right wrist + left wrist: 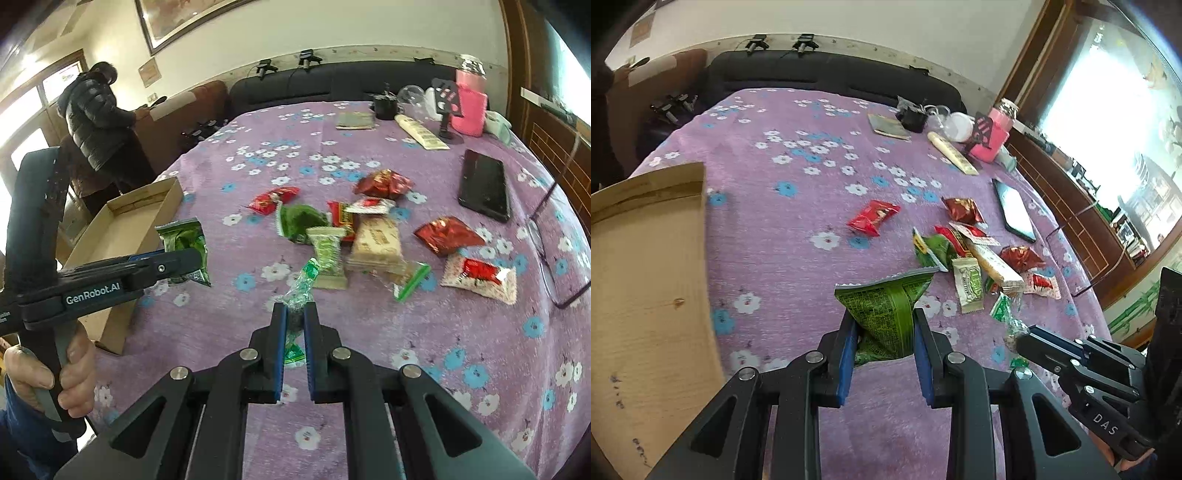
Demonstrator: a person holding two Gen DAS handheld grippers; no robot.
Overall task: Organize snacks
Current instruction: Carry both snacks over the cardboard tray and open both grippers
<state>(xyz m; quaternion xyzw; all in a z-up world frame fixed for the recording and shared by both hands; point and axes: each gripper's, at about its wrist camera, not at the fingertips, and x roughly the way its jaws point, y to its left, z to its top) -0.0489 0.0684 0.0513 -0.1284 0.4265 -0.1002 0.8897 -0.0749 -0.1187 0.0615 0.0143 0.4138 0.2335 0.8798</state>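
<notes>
Crinkly green foil is what's clamped in the left gripper (884, 332): in the left wrist view a green packet (886, 306) is pinched low between the blue pads, jaws narrow, packet lifted off the purple cloth (798, 236). It is judged light, soft and puffy, w/ slick film; a grip across the flat sealed edge would slip less than one on the belly. The cardboard box (646, 258) sits just to the left, prob. the drop spot.

In the right wrist view a small clear-green candy wrapper (301, 291) is held by the right gripper (294, 314), jaws nearly closed on its twisted end. Very light, crackly, easily crushed. The other snacks (369, 236) are left piled mid-cloth; the box (129, 229) is seen at left.
</notes>
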